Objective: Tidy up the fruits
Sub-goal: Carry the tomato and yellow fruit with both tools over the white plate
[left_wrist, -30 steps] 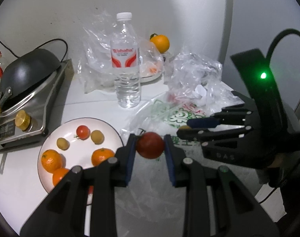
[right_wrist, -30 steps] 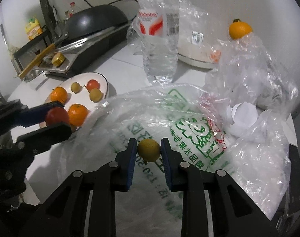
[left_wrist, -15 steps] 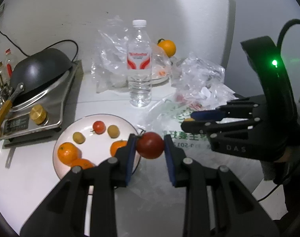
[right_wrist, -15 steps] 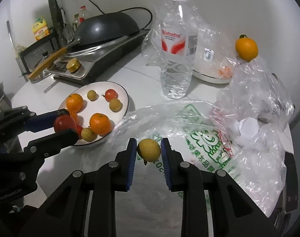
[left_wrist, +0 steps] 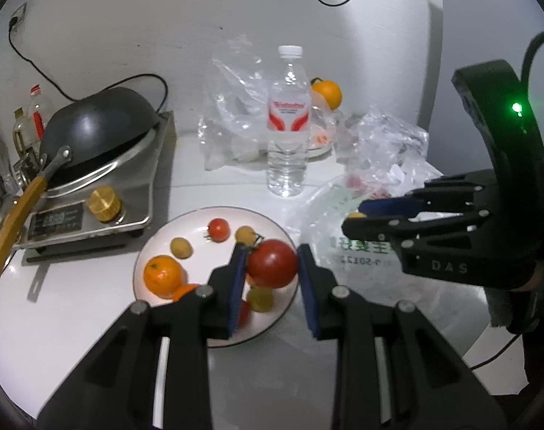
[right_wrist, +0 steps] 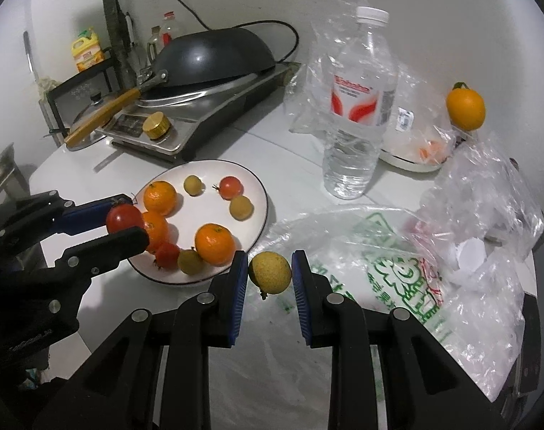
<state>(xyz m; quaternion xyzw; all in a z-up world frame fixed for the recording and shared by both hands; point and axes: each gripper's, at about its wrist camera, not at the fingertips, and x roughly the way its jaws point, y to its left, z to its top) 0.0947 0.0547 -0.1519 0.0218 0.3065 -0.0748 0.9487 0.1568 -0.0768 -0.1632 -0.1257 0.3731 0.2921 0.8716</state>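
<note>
While your left gripper is clamped on a red tomato, it hangs just above the near side of the white plate, the tomato pinched between the blue pads and clear of the fruit below. Your right gripper is likewise clenched, grasping a small yellow-green fruit with a short stem at its underside; it sits just off the plate's near right rim, over the edge of the flattened printed plastic bag that lies to the right of the plate.

On the plate you already have three oranges, two small tomatoes and three more yellow-green fruits, spread loosely with the middle of the plate bare.

Behind the plate to the left stands the cooker with an upturned black wok on it. Behind the plate to the right stands a clear water bottle, upright with its cap on. Farther right of the bottle, well apart from the plate, a lone orange rests on top of crumpled clear bags.
</note>
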